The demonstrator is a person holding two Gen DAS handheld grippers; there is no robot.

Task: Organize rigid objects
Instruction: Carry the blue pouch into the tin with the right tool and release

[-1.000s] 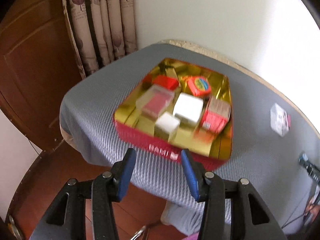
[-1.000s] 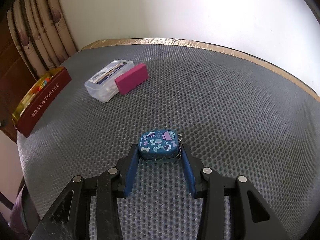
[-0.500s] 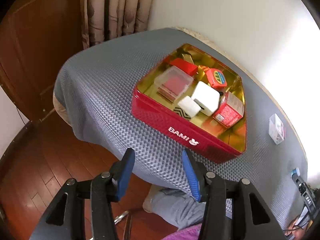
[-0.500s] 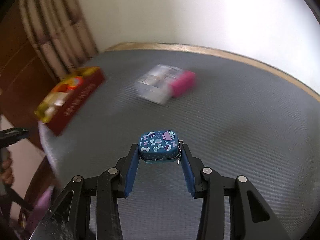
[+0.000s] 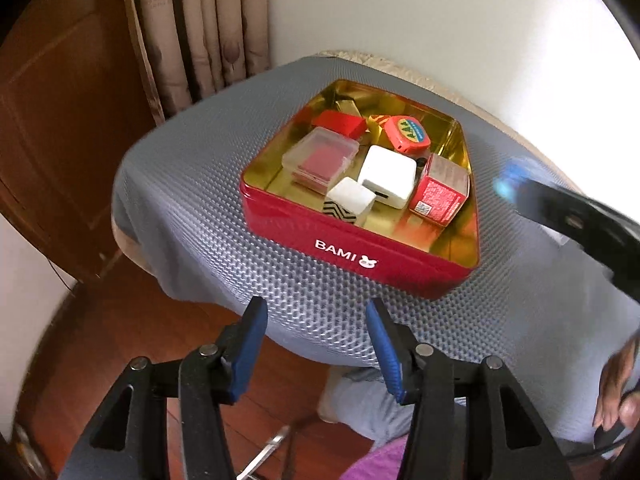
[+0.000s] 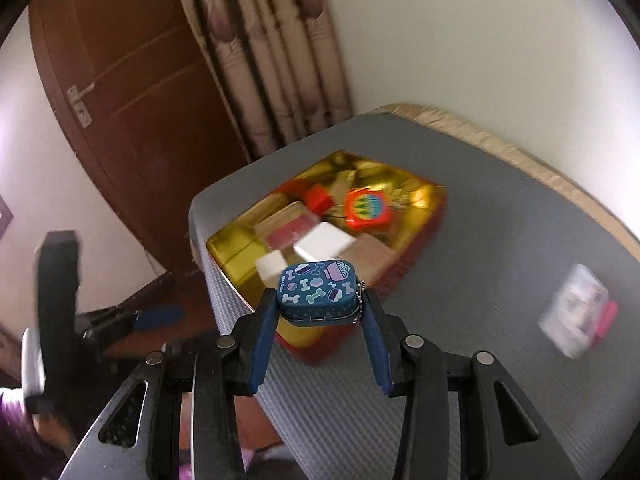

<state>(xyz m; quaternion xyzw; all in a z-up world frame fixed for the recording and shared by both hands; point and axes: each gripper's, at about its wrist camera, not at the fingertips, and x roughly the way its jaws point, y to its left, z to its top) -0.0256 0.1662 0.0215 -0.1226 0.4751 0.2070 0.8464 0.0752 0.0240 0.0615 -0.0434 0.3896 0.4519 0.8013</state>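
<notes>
Blurred streaks smear most of the right wrist view, so the contents of the red tin [image 6: 416, 240] read there only as soft blocks of colour, and a clear plastic box with a pink piece beside it [image 6: 576, 312], well apart on the grey mat, is too smeared to make out. Sharp against that blur is the small blue pouch [image 6: 318, 292], a rounded rectangle printed with pale bones and cupcakes, a bead chain dangling at its right corner; the right gripper [image 6: 319, 312] has its blue pads clamped on the pouch's two sides and carries it in the air, in front of the tin's near corner. In the left wrist view the tin is clear: glossy red walls marked BAMI, mirror-gold lining, rounded corners. Inside lie a translucent lidded case [image 5: 320, 156] over something red, a white cube [image 5: 387, 176], a smaller white block with black zigzags [image 5: 349, 200], a red printed carton [image 5: 440, 190], a red box [image 5: 340, 124] and a round-cornered orange tape measure [image 5: 407, 134]. The left gripper [image 5: 316, 340] hangs short of the tin with nothing between its slightly widening pads. The grey mat [image 5: 192, 216] is dimpled like honeycomb. At the right edge a dark blurred arm and part of a hand [image 5: 618, 384] are cut off.
</notes>
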